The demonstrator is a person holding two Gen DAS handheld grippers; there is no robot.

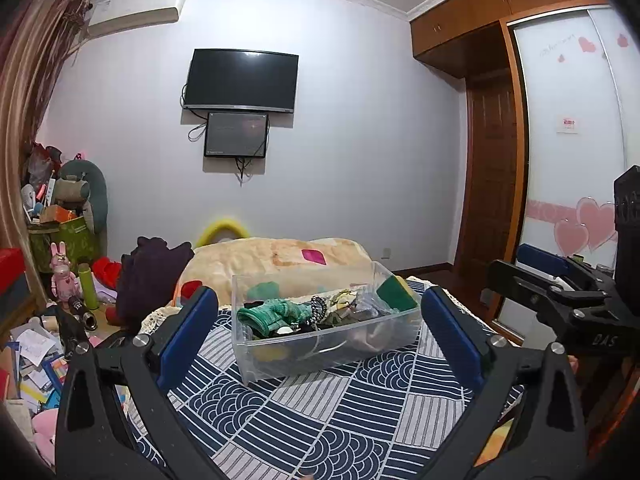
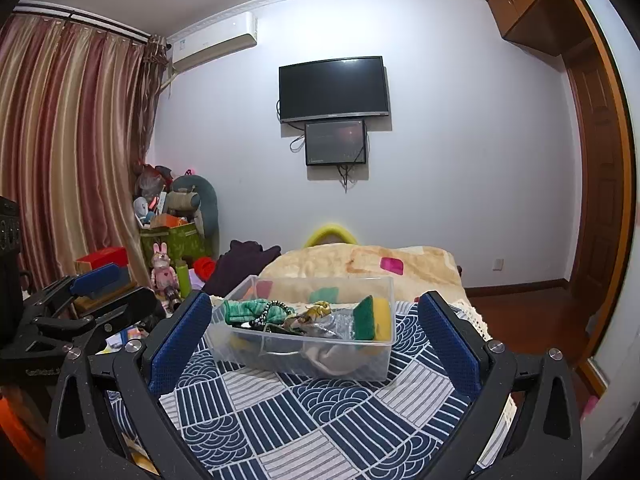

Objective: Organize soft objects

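The clear bin [image 1: 326, 344] of soft bits sits on the patterned bench cloth [image 1: 320, 420], green cloth [image 1: 272, 314] heaped at its left. Best to dip straight in from above and pinch one piece only. Left tool [image 1: 320, 332] and right tool [image 2: 316, 336] hover level before it, both wide apart, empty.

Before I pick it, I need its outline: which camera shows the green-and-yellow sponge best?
Right wrist view: the green-and-yellow sponge stands unobstructed inside the clear plastic bin. Left wrist view shows mostly its green face.
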